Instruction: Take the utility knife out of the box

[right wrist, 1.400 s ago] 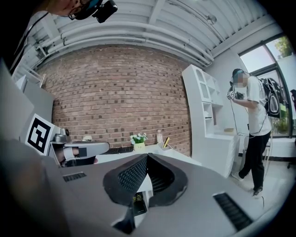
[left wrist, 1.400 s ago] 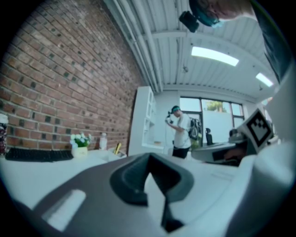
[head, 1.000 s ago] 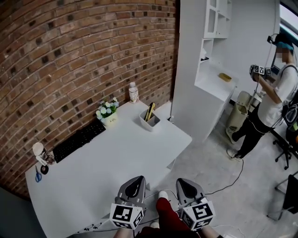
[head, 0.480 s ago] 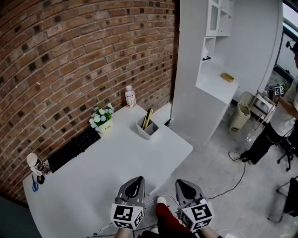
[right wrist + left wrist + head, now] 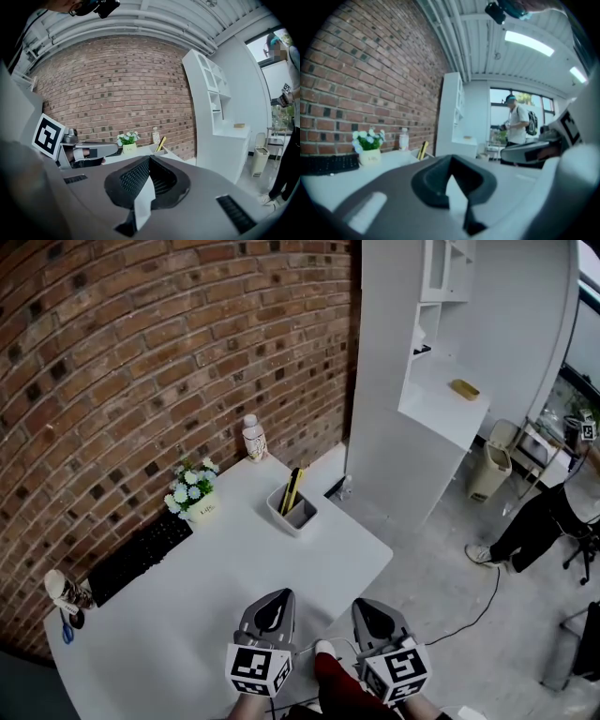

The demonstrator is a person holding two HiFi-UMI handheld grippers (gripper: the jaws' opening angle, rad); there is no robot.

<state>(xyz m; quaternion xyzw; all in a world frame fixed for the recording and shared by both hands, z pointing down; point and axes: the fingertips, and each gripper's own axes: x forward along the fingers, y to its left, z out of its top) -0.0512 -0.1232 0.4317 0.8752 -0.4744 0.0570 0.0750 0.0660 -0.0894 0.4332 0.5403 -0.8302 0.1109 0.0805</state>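
Box (image 5: 300, 519) and utility knife (image 5: 292, 489) have drawn nearer; left claw (image 5: 277, 596) and right claw (image 5: 367, 605) are pressed together.

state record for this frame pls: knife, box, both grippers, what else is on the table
knife: utility knife standing in box, untouched
box: far side of white table
left gripper: shut, empty, well short of box
right gripper: shut, empty, beside the left
also on table: flower pot, bottle, keyboard, scissors
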